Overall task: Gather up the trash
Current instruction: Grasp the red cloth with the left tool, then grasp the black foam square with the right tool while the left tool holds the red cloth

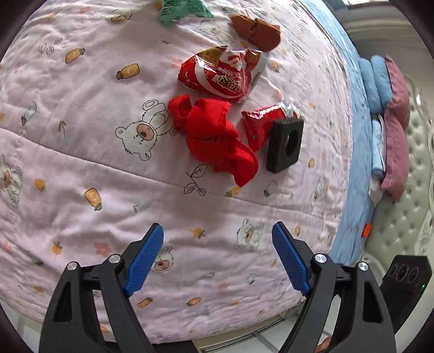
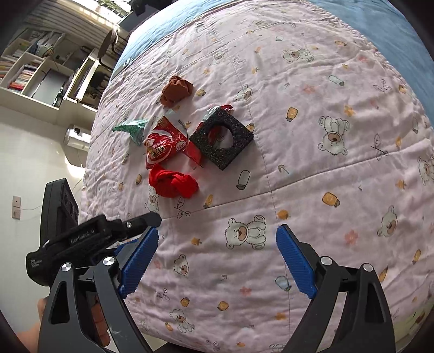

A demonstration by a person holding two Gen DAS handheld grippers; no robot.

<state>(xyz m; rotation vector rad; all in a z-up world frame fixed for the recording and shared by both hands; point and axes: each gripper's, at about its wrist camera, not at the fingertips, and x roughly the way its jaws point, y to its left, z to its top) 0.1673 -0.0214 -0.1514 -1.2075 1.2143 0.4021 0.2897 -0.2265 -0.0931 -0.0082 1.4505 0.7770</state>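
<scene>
A small heap lies on the pink bear-print quilt (image 1: 81,141): a torn red snack wrapper (image 1: 219,77), a smaller red foil wrapper (image 1: 264,119), a black foam square with a round hole (image 1: 284,145), a knotted red cloth (image 1: 217,141), a brown cloth (image 1: 257,31) and a green wrapper (image 1: 184,10). My left gripper (image 1: 218,256) hangs open above the quilt, short of the heap, with nothing between its blue pads. My right gripper (image 2: 217,260) is open and empty too, nearer than the black foam square (image 2: 222,141), red wrapper (image 2: 162,146), red cloth (image 2: 173,183), brown cloth (image 2: 176,91) and green wrapper (image 2: 133,129).
The bed's blue sheet edge (image 1: 352,163) runs along the right, with folded blue and mauve pillows (image 1: 390,108) against a tufted headboard (image 1: 415,190). In the right wrist view, the left gripper's black body (image 2: 81,239) sits at lower left; shelves (image 2: 40,62) and white floor (image 2: 32,163) lie beyond the bed.
</scene>
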